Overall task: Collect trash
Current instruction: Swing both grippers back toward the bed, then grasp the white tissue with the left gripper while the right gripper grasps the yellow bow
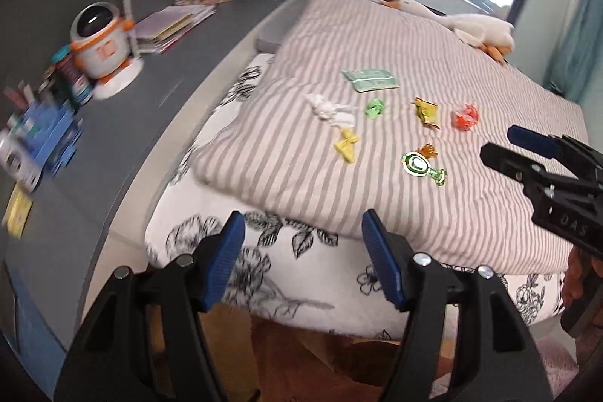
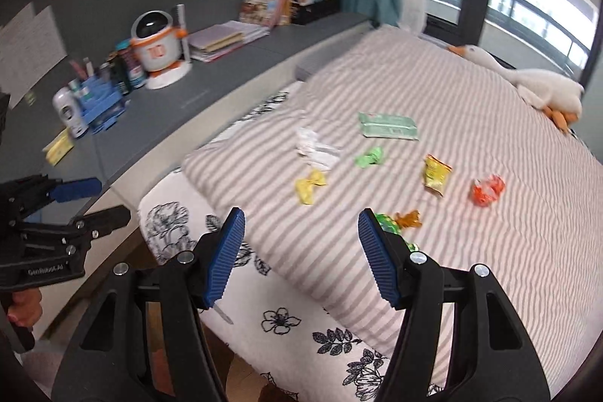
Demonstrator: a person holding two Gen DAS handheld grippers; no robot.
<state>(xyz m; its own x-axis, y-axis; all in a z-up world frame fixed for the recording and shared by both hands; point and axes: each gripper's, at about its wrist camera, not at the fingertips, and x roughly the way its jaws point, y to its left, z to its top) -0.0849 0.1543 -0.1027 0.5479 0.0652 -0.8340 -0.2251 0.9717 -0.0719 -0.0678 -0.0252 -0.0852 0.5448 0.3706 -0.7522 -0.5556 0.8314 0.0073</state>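
Several pieces of trash lie on the striped blanket (image 1: pixel 395 213): a green packet (image 1: pixel 371 80), a white tissue (image 1: pixel 328 108), a green wrapper (image 1: pixel 375 108), a yellow packet (image 1: pixel 427 112), a red wrapper (image 1: pixel 465 115), a yellow wrapper (image 1: pixel 346 144), a brown wrapper (image 1: pixel 427 150) and a green-white wrapper (image 1: pixel 422 166). My left gripper (image 1: pixel 303 259) hangs open over the bed's near edge, short of the trash, holding nothing. In the right wrist view my right gripper (image 2: pixel 301 255) is open and bare too, its right finger half covering the green-white wrapper (image 2: pixel 388 223); the yellow wrapper (image 2: pixel 311 187) lies just beyond.
A grey ledge (image 2: pixel 233 78) along the bed's left side carries a white robot toy (image 2: pixel 156 42), bottles, a blue organiser (image 2: pixel 101 102) and books (image 2: pixel 264 0). A goose plush (image 2: pixel 542 87) lies by the window. A floral sheet (image 2: pixel 286 319) covers the bed's near corner.
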